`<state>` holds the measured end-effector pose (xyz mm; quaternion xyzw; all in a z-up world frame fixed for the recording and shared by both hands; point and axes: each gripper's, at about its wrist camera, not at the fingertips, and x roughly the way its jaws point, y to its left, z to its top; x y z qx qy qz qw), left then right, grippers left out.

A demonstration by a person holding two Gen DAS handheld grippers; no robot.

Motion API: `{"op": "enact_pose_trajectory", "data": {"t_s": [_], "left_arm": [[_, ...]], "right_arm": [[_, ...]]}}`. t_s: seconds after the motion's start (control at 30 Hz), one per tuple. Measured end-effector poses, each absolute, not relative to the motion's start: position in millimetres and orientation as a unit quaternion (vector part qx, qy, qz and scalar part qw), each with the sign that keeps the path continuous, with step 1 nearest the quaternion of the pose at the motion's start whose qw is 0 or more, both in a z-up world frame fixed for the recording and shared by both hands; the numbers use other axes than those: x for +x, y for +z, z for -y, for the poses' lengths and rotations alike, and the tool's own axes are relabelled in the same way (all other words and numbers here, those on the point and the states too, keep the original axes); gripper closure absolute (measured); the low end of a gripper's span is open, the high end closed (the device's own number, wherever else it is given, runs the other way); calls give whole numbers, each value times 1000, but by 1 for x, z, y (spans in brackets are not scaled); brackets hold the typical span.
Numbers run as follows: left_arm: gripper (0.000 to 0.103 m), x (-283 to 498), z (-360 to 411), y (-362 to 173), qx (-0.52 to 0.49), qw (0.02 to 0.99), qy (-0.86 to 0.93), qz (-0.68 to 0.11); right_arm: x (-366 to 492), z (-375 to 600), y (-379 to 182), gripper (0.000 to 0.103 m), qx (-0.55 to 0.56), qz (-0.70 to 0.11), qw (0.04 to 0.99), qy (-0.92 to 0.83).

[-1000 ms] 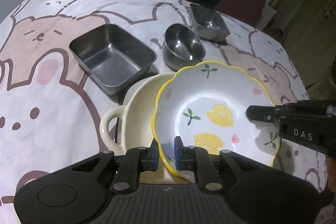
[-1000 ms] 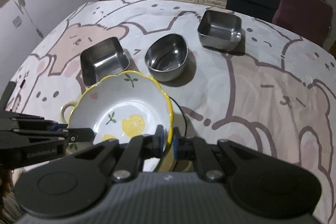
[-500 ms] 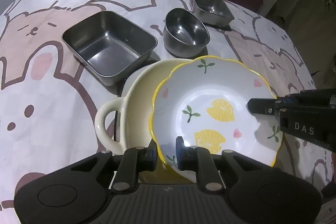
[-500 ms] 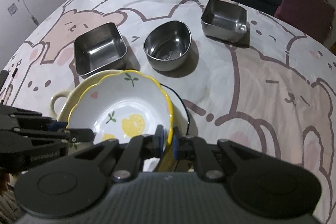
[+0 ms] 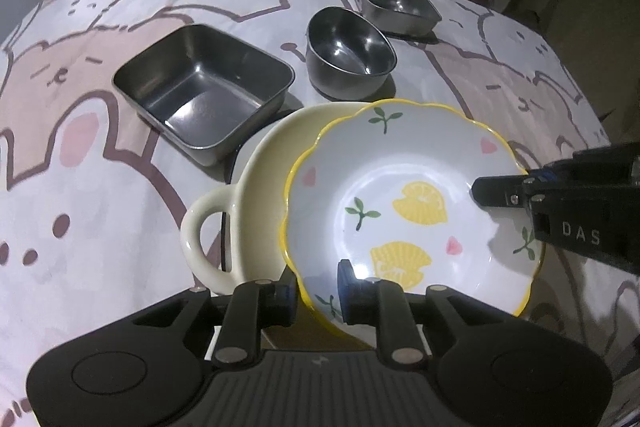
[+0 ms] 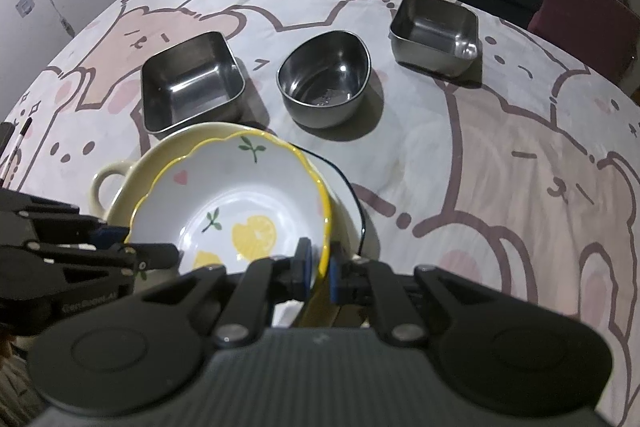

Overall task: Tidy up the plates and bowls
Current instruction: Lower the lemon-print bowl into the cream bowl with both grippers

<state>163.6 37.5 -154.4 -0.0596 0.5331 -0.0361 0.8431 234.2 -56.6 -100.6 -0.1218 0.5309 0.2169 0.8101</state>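
Lemon-print bowl [image 5: 412,211], centre-right of left view, sits nested off-centre in cream handled dish [image 5: 256,195]. Left gripper [image 5: 316,291], bottom centre, opening; rim between pads, left pad clear. Right gripper [image 6: 320,269] pinches opposite rim tight. Risk: one-sided hold tips bowl, sliding it toward steel square tray [image 5: 204,91] at upper left.

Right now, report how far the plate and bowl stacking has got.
Done: the lemon-print bowl sits nested in the cream handled dish, offset to one side. In hand: the right hand-held gripper pinches its rim; the left hand-held gripper straddles the rim, jaws opening. Left: the round steel bowl and two square steel trays stand separate.
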Motion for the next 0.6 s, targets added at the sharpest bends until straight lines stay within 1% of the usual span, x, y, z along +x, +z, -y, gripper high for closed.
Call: {"op": "enact_pose_trajectory", "data": {"t_s": [0.2,0.6], "left_arm": [[79,163,-35,-153,-35,844,-41,-533],[77,162,-36,-153,-40,838,-58,-540]], "right_arm": [[235,55,-104,92,-124,-536,806,219],[236,54,-105,93,-130,-536,803,224]]}}
